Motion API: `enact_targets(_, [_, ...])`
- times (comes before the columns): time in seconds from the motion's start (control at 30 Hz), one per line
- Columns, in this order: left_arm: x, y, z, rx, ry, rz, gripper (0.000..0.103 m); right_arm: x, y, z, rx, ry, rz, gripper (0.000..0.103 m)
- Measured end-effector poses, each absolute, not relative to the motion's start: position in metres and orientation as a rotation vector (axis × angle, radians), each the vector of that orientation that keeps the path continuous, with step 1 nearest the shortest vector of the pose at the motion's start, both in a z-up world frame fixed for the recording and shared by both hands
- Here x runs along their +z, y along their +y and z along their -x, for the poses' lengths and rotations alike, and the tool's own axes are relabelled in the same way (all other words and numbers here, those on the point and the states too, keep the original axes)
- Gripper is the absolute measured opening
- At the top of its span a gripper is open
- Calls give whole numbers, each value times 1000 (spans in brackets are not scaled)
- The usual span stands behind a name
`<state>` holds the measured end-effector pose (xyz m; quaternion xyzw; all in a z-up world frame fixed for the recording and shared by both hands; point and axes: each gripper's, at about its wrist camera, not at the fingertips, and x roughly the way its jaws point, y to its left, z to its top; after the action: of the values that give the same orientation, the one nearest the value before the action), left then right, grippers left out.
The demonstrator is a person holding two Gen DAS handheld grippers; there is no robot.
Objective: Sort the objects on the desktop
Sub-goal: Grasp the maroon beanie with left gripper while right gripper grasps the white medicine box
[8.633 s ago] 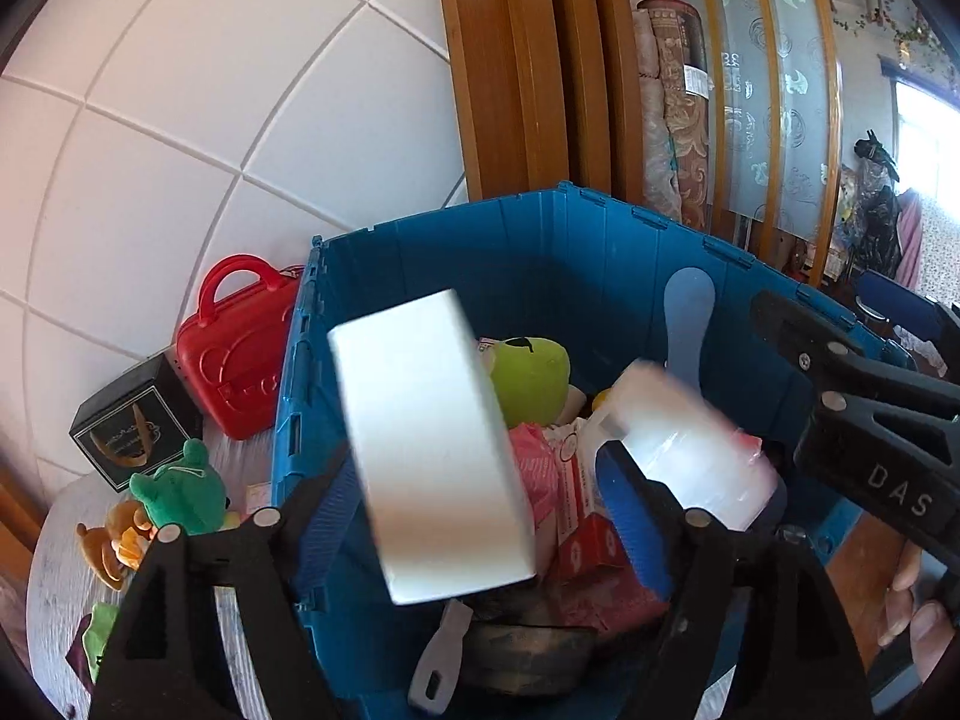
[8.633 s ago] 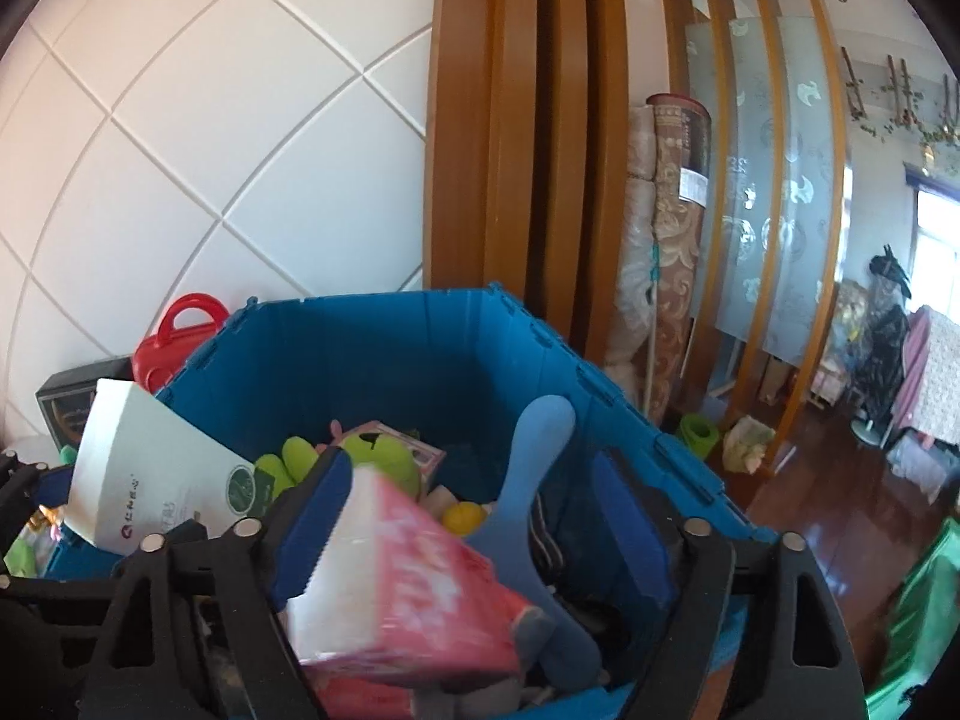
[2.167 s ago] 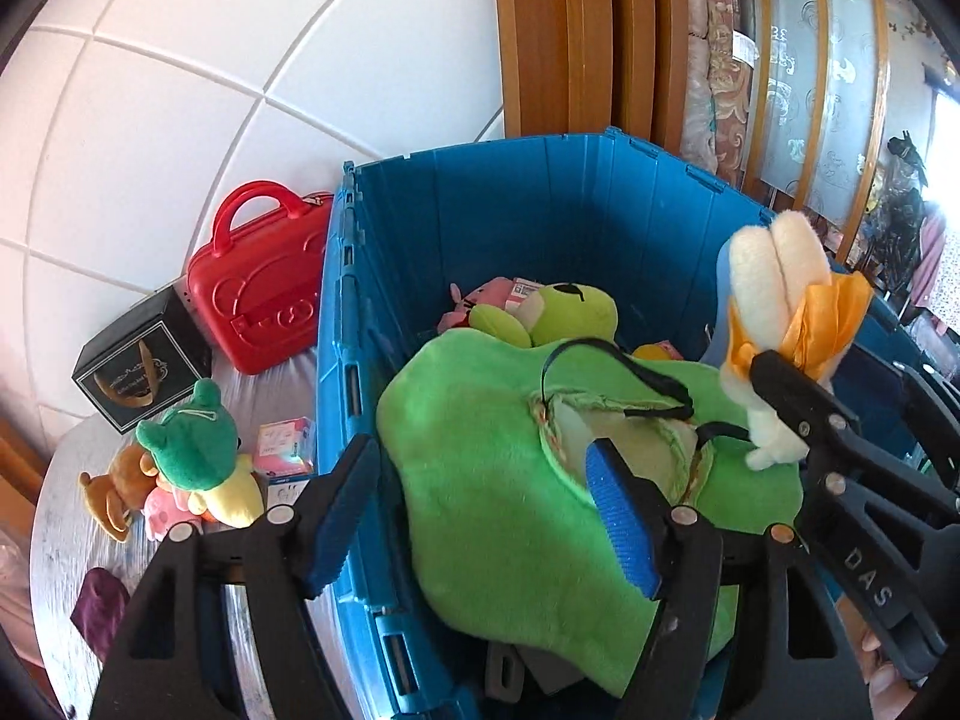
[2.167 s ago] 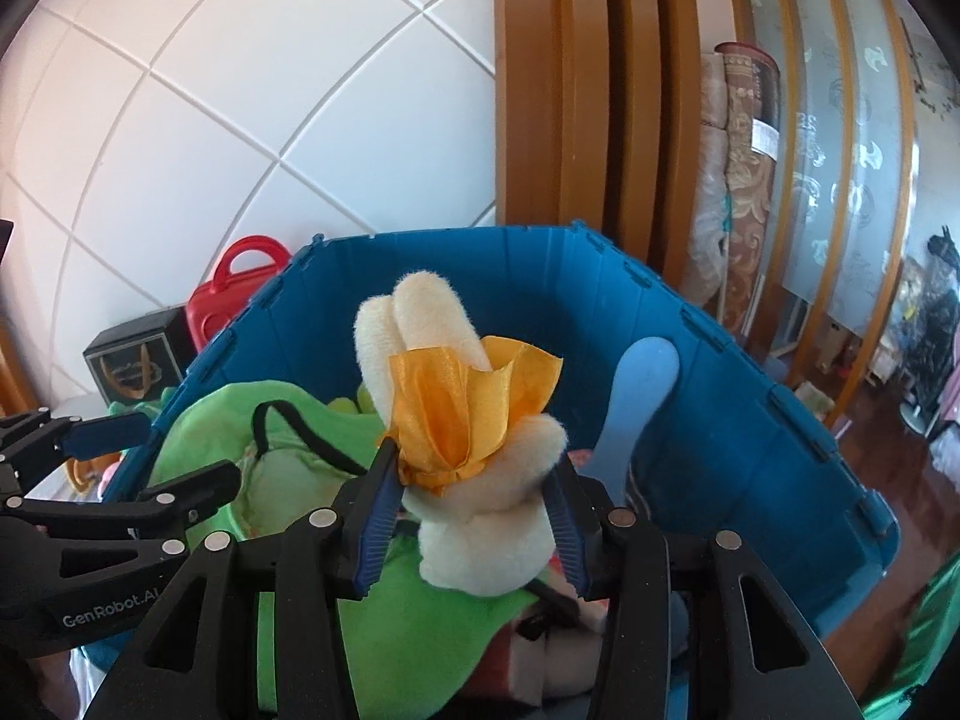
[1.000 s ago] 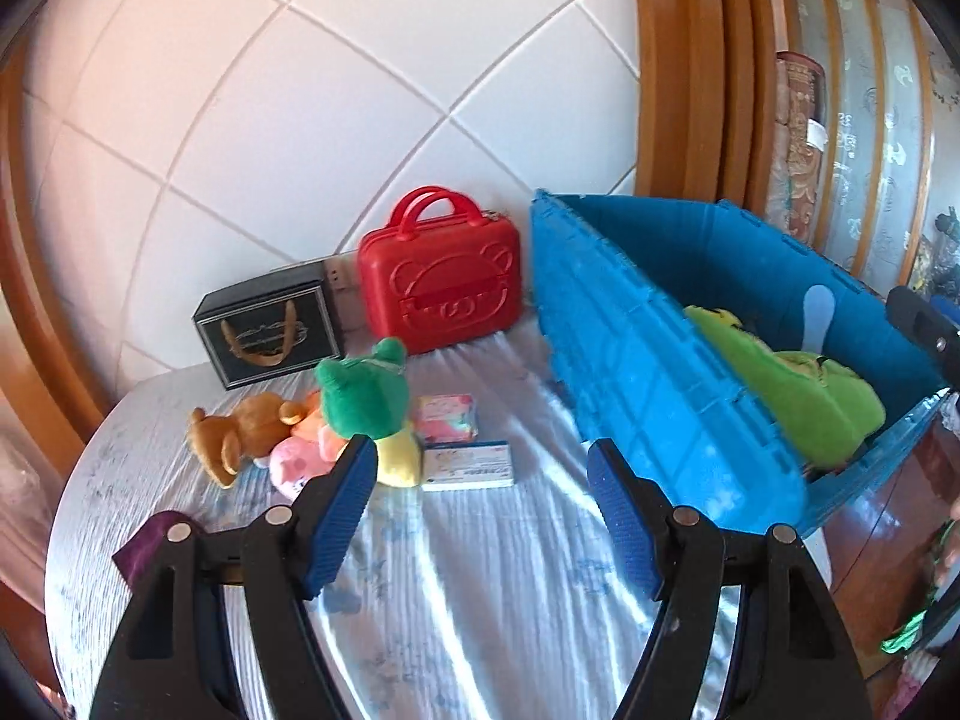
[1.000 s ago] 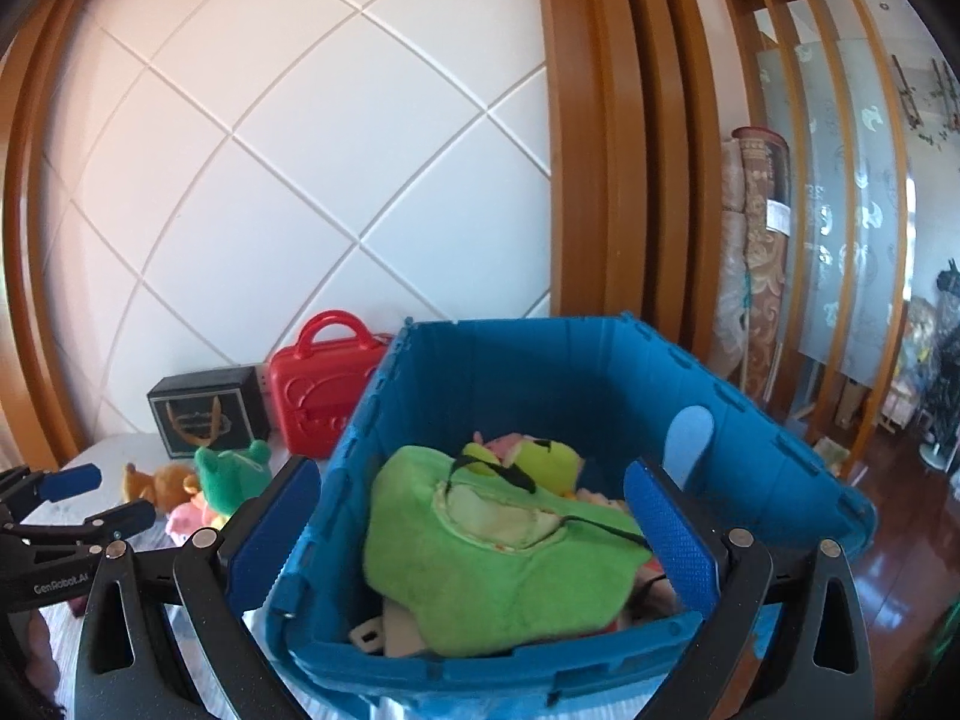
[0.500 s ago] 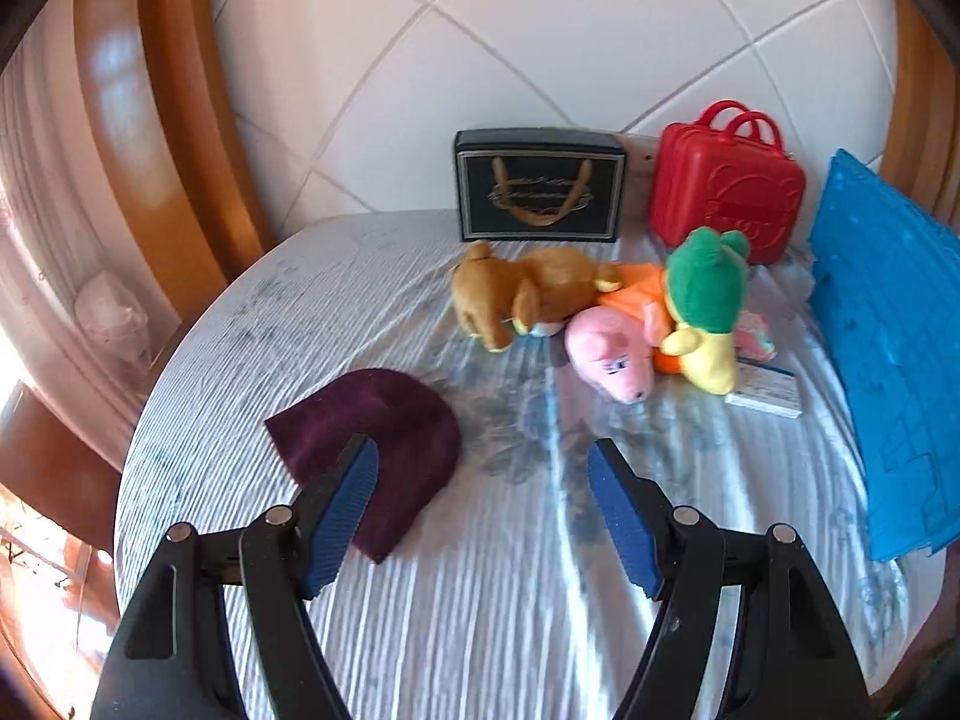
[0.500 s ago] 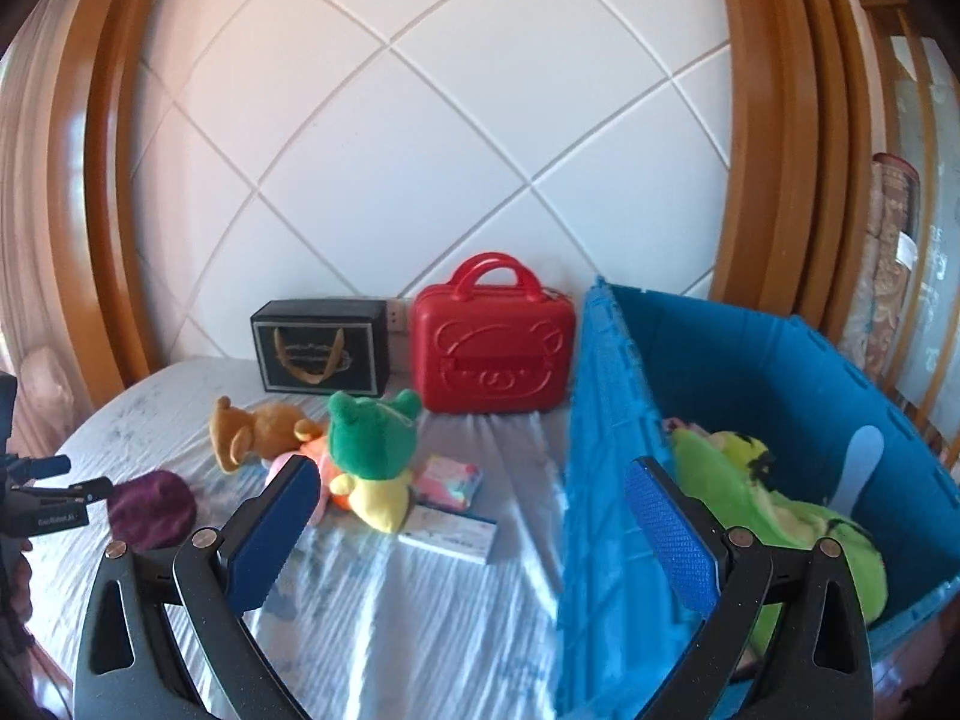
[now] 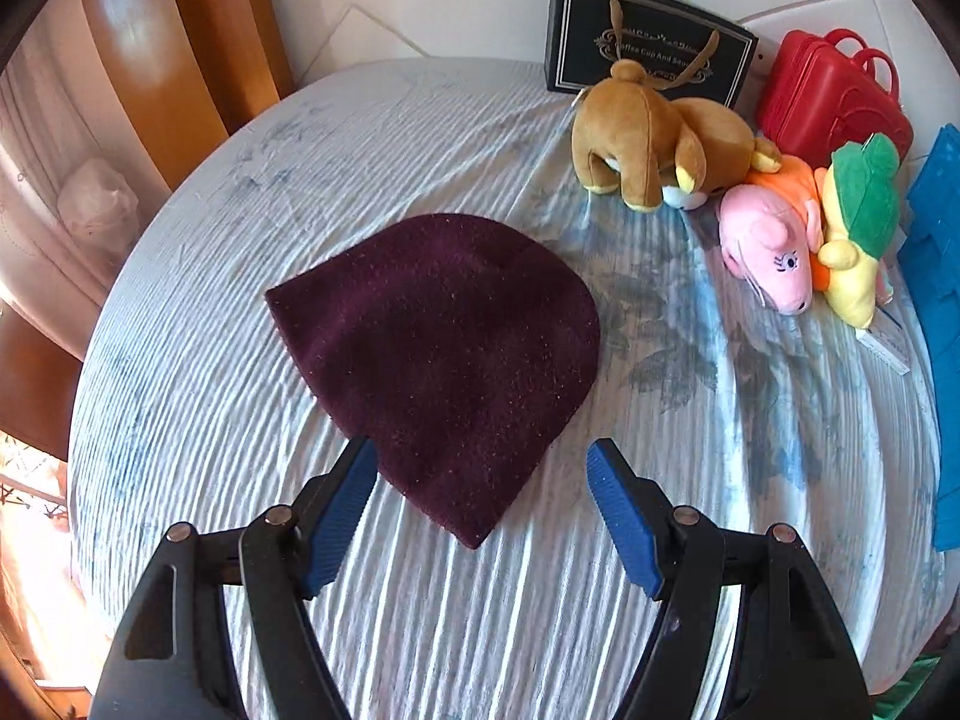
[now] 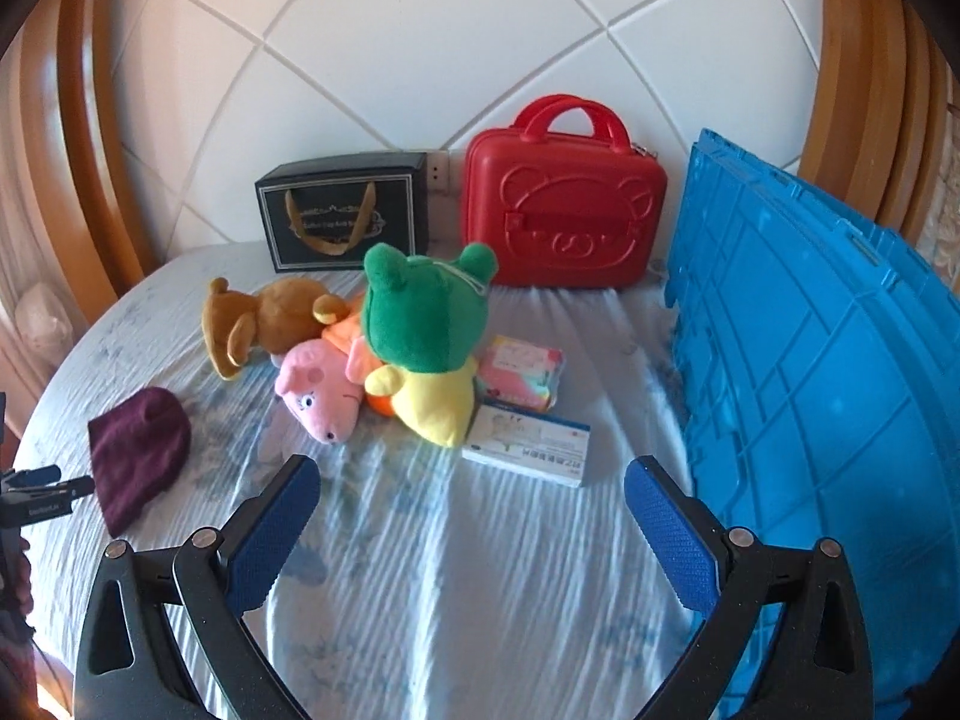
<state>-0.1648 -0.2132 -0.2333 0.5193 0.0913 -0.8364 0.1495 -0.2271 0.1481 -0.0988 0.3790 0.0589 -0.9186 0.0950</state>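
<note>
Left tongs (image 9: 483, 510): spread, empty, now swung from the blue crate (image 10: 828, 372) to the maroon beanie (image 9: 438, 348) (dead ahead, 12 o'clock).
Right tongs (image 10: 471, 516): spread, empty.
Implication: beanie likely next pickup.

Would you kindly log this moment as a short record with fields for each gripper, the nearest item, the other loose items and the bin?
left gripper: open, empty, over the near edge of the hat
right gripper: open, empty, above bare tablecloth
nearest item: maroon knit hat, lying flat
plush pile: brown dog, pink pig, green-headed toy
flat items: white box, pink packet
at wall: black gift box, red case
bin: blue crate, at the table's right
</note>
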Motion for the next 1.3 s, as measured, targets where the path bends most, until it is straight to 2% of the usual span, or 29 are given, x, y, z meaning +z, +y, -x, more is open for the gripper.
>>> enact_targets(0.17, [-275, -209, 191, -2335, 175, -1610, 72, -134, 157, 261, -2713, 168, -1284, 103])
enact_targets(0.3, [-306, -218, 207, -2254, 179, -1685, 72, -168, 168, 287, -2677, 152, -1406, 103])
enact_targets(0.33, [-311, -221, 209, -2242, 189, -1684, 76, -176, 171, 293, -2667, 151, -1427, 103])
enact_targets(0.63, [-314, -251, 239, -2229, 286, -1572, 90, -242, 188, 364, -2587, 173, -1555, 103])
enact_targets(0.77, [-315, -262, 251, -2194, 326, -1546, 90, -275, 198, 395, -2530, 148, -1618, 103])
enact_targets(0.87, [-313, -259, 255, -2202, 311, -1509, 82, -294, 204, 405, -2489, 101, -1662, 103])
enact_targets(0.9, [-312, -256, 257, -2208, 290, -1504, 76, -296, 205, 405, -2463, 38, -1652, 103])
enact_targets(0.93, [-310, -251, 258, -2221, 257, -1506, 65, -299, 203, 404, -2423, -10, -1654, 103])
enact_targets(1.03, [-307, -231, 262, -2255, 126, -1523, 41, -302, 180, 391, -2380, 88, -1645, 103])
enact_targets(1.13, [-306, -224, 262, -2264, 117, -1556, 35, -302, 162, 373, -2338, 130, -1654, 103])
enact_targets(1.3, [-298, -236, 251, -2291, 292, -1607, 28, -291, 155, 338, -2197, 52, -1651, 103])
